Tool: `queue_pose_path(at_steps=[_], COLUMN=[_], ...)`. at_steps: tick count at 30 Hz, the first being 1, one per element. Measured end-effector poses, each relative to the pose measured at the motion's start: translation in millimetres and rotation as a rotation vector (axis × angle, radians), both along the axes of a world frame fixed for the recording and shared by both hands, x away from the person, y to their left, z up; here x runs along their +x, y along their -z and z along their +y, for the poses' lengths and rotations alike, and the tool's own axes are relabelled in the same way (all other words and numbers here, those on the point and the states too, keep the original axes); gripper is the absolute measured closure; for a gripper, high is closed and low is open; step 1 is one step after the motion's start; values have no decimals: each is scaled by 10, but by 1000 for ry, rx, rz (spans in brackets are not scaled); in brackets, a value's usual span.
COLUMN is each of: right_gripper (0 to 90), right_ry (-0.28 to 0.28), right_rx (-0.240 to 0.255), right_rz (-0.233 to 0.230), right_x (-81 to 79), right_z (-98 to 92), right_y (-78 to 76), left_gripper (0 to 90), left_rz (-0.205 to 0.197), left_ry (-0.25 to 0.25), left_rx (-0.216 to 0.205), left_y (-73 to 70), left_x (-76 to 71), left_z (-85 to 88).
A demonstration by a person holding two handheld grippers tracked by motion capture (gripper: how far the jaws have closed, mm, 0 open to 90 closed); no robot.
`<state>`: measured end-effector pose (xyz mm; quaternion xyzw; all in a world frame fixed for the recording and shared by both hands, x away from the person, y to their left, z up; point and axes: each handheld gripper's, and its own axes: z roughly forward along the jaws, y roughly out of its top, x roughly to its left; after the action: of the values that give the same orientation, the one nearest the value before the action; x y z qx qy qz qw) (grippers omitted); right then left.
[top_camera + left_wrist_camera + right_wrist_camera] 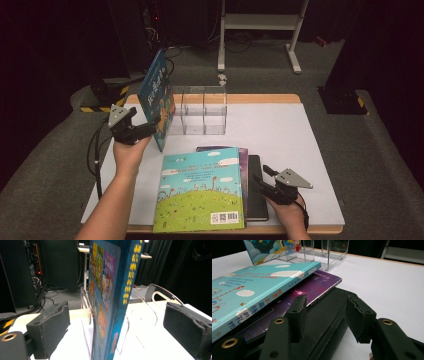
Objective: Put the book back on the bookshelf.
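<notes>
- The left gripper (pixel 145 131) stands at the lower edge of an upright blue picture book (pixel 156 100), which leans at the left end of a clear plastic divider rack (pixel 200 111) on the white surface (pixel 290 150).
- The left gripper view shows what the high view cannot: the jaws are spread wide, with the book's spine (pixel 126 290) between them and clear of both pads.
- The right gripper (pixel 264 181) rests at the right edge of a flat stack near the person's side of the surface.
- In the stack a turquoise hardcover with clouds (pixel 200 187) lies on top, over a purple paperback (pixel 317 285) and a black notebook (pixel 257 192).
- The right gripper view shows its jaws half spread over the black notebook's edge; whether the pads press on it cannot be told.
</notes>
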<state>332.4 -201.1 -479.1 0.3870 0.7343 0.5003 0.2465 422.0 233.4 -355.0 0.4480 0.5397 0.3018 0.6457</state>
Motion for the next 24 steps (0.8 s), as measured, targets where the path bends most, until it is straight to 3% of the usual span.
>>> queue_pose_path(at_steps=[3,13,24], right_gripper=[514,513,512], right_ry=[-1,-2,-3], right_rx=[0,-2,-5], right_rz=[-1,-2,-1], right_x=[-1,-3,-5], right_z=[0,7,7], right_y=[0,1,-1], left_gripper=[66,71,84], left_rz=[8,46,128], left_ry=[12,49,104], left_rx=[-14,9,33], left_y=[19,123,421], left_x=[-43,-222,-405], left_z=[18,27,-29])
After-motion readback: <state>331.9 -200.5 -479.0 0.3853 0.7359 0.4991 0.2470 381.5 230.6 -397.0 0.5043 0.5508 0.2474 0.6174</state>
